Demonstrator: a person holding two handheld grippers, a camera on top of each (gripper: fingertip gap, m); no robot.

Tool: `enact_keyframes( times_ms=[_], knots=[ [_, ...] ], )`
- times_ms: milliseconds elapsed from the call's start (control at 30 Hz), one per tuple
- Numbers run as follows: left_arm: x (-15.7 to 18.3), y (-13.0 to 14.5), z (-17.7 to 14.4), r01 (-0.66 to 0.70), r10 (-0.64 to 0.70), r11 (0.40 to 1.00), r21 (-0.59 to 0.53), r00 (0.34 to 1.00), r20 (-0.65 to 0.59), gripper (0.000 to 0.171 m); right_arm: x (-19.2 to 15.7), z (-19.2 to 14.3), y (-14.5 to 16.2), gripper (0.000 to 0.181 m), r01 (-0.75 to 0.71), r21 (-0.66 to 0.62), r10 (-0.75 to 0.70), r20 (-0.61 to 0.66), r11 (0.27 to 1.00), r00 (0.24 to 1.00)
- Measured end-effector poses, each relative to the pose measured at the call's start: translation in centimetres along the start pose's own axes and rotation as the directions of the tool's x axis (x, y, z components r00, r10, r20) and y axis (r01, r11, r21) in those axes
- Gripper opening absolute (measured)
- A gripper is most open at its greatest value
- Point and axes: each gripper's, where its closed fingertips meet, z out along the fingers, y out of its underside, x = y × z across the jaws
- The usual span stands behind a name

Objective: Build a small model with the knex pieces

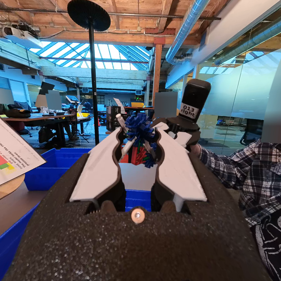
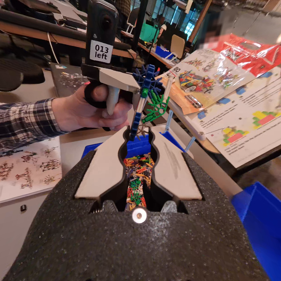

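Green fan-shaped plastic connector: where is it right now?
In the right wrist view, the green fan-shaped plastic connector sits right of centre on the blue-and-white rod model, just above the right claw.

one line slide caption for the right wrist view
Two hand-held grippers hold a rod-and-connector toy assembly above a blue bin of mixed colourful pieces.

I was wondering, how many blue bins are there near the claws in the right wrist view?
2. One blue bin lies under the right claw, holding loose pieces; another sits at the right edge. More may be hidden.
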Motion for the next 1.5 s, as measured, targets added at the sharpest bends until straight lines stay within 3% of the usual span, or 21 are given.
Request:
enact_keyframes(
  times_ms=[200,367,567,667,800,1000,1167,1267,1367,1500],
  knots=[
    [-0.4,-0.3,-0.3,-0.015,0.015,1.0,0.005,1.0,0.026,0.039,1.2,-0.8,-0.6,0.022,0.059,0.022,-0.057,-0.096,0.998,0.994],
    [-0.6,-0.3,-0.4,-0.064,0.066,0.997,-0.032,0.996,0.062,0.042,2.3,-1.3,-0.5,0.023,0.213,-0.039,-0.216,-0.248,0.976,0.944],
    [-1.0,0.4,0.7,-0.106,0.115,0.992,-0.071,0.983,0.141,0.054,2.9,-1.0,0.1,0.023,0.468,-0.232,-0.522,-0.401,0.853,0.753],
    [-1.3,0.1,0.6,-0.088,0.096,0.995,-0.053,0.981,0.166,0.04,3.1,-1.1,0.1,0.023,0.528,-0.289,-0.601,-0.44,0.798,0.667],
    [-1.8,0.1,0.4,-0.059,0.067,0.997,-0.049,0.982,0.178,0.039,3.3,-1.3,-0.2,0.023,0.58,-0.342,-0.669,-0.474,0.74,0.573],
    [-1.5,-0.6,0.2,-0.064,0.066,0.998,-0.016,0.983,0.169,0.038,2.5,-1.0,-0.3,0.025,0.559,-0.243,-0.605,-0.421,0.793,0.676],
    [-1.5,-1.0,-0.2,-0.076,0.076,0.997,-0.008,0.983,0.168,0.038,0.0,-1.2,0.3,0.023,0.544,-0.145,-0.563,-0.213,0.826,0.799],
    [-1.0,-1.3,-0.2,-0.074,0.073,0.997,0.007,0.988,0.136,0.038,0.3,-2.2,-1.1,0.019,0.44,-0.055,-0.441,-0.201,0.896,0.874],
    [-0.2,-0.9,0.3,-0.085,0.085,0.996,-0.007,0.992,0.097,0.038,0.7,-2.2,-1.9,0.021,0.238,0.045,-0.231,-0.126,0.97,0.965],
    [1.1,-0.6,0.8,-0.107,0.108,0.994,-0.024,0.993,0.039,0.039,1.7,-2.3,-2.8,0.021,-0.025,0.143,0.027,-0.012,0.989,1.0]
  ],
)
